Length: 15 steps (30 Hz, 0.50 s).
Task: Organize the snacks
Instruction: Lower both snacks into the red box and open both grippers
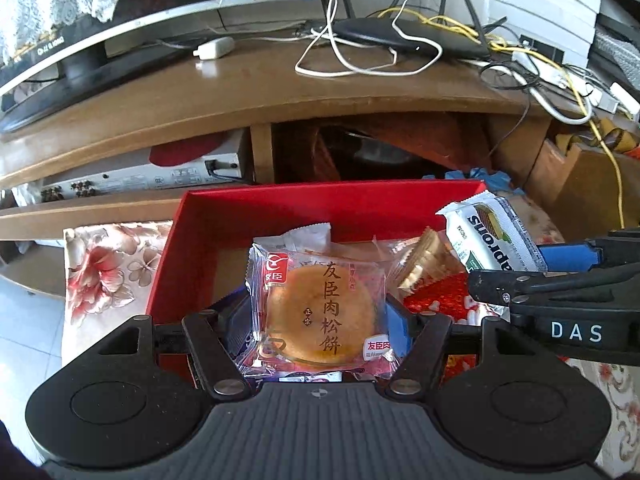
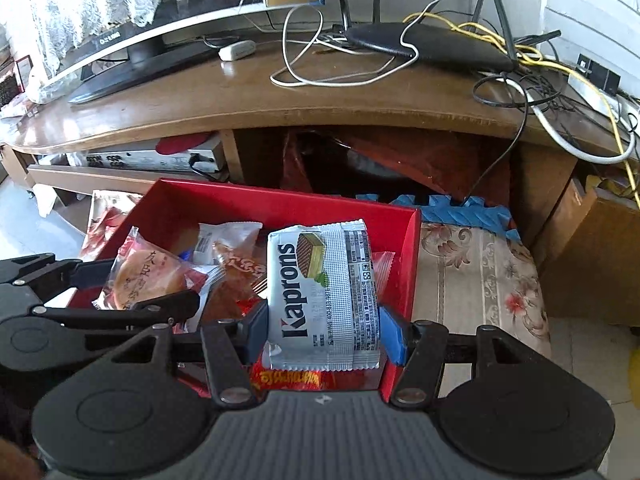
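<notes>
Nearest the left wrist camera, the left claw (image 1: 318, 320) is clenched on a clear-wrapped round pastry (image 1: 318, 312) printed with Chinese characters, its blue pads pressing the packet from both sides; the pastry hangs over the open red box (image 1: 320, 204); to its right a gold-wrapped snack (image 1: 424, 264) leans inside the box; the right claw (image 1: 536, 266) reaches in from the right edge, gripping a white Kaprons wafer packet (image 1: 492, 236); in the right wrist view that claw (image 2: 324, 328) grasps the wafer packet (image 2: 324, 296) upright between its fingers, above the right part of the box (image 2: 280, 200); beneath it lies a red and yellow wrapper (image 2: 288, 378); the left claw (image 2: 132, 286) shows at the left edge with the pastry (image 2: 148, 276) in its grip; another clear-wrapped brown snack (image 2: 236, 268) sits between the two packets; the box rests on a floral cloth (image 2: 480, 272); behind it stands a brown desk (image 2: 280, 92) carrying a monitor (image 2: 120, 32), a black router (image 2: 432, 46) and loose white cable (image 2: 320, 76).
</notes>
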### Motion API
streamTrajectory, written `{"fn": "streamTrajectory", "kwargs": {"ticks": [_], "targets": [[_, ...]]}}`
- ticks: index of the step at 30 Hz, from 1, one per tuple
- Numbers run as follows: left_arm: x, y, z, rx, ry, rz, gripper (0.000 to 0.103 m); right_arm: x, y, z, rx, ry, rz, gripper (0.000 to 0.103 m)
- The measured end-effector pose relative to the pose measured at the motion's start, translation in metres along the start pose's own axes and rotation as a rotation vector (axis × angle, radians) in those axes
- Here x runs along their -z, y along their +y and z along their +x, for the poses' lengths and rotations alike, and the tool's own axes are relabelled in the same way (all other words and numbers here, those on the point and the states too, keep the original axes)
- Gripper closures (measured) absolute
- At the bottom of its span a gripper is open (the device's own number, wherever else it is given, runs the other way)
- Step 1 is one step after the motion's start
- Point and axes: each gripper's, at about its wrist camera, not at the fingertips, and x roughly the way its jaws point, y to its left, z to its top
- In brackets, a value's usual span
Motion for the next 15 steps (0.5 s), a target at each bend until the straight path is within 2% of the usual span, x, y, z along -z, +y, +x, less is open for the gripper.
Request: {"fn": "streamTrajectory", "kwargs": {"ticks": [6,15], "targets": [[0.0,0.004,0.008,-0.016,0.016,-0.013,0.024,-0.002,-0.003,0.015,0.01,0.019,0.005,0.046],[0.001,0.003,0.0,-0.043,0.014,-0.014,0.016,0.0,-0.006,0.012,0.014,0.023,0.024,0.042]]}}
